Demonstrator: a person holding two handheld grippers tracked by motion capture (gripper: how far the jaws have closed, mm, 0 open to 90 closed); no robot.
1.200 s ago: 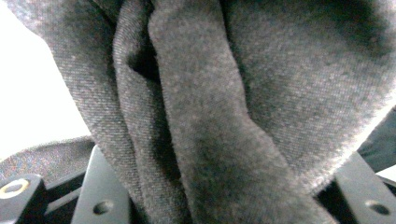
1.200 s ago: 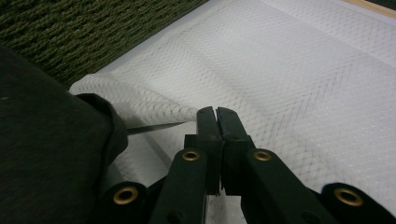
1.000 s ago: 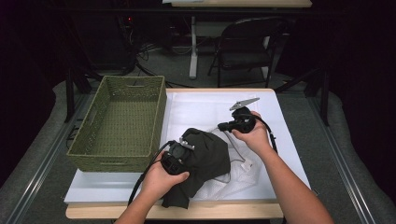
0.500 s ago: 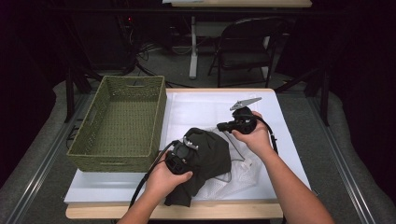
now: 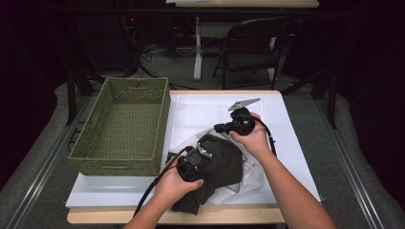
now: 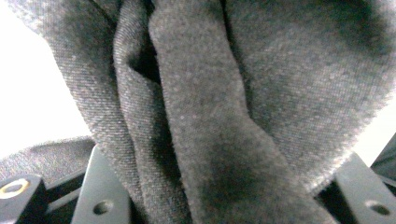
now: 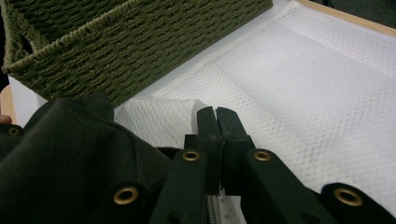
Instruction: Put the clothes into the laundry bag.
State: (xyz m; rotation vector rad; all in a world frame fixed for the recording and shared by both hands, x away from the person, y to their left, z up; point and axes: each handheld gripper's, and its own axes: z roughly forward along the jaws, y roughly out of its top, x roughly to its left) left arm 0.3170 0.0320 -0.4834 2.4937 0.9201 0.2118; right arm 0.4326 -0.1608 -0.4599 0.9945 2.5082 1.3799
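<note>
At the left of the high view stands the woven basket point(image 5: 125, 125), empty. Lower centre, the left hand-held gripper point(image 5: 197, 157) is clamped on the dark garment point(image 5: 224, 164), bunched over white mesh point(image 5: 248, 176). Just upper right, the right hand-held gripper point(image 5: 220, 128), jaws together, points leftward toward the basket.

Wooden table point(image 5: 267, 217) — white sheet point(image 5: 291, 124) bearing green basket point(image 5: 125, 125), dark cloth point(image 5: 224, 164).

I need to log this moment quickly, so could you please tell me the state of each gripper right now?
Left gripper: closed on a bunched fold of the dark grey garment.
Right gripper: shut, jaws together with nothing visible between them, above the white mesh bag.
</note>
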